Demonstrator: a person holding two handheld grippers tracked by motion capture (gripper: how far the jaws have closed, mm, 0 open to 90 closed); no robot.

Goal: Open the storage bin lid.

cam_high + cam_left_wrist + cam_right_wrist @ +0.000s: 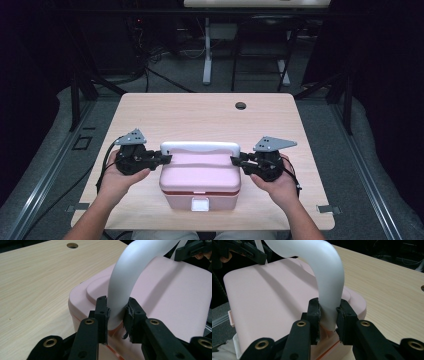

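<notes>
A pink box (pixel 200 180) sits on the wooden surface (pixel 200 115) near its front edge. The left hand-held gripper (pixel 167 159) clamps one end of the box's white handle (pixel 200 148); the right hand-held gripper (pixel 233 160) clamps the other end.

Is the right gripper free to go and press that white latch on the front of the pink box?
Probably not yet: the right gripper is clamped on the white handle. The latch itself sits uncovered.
</notes>
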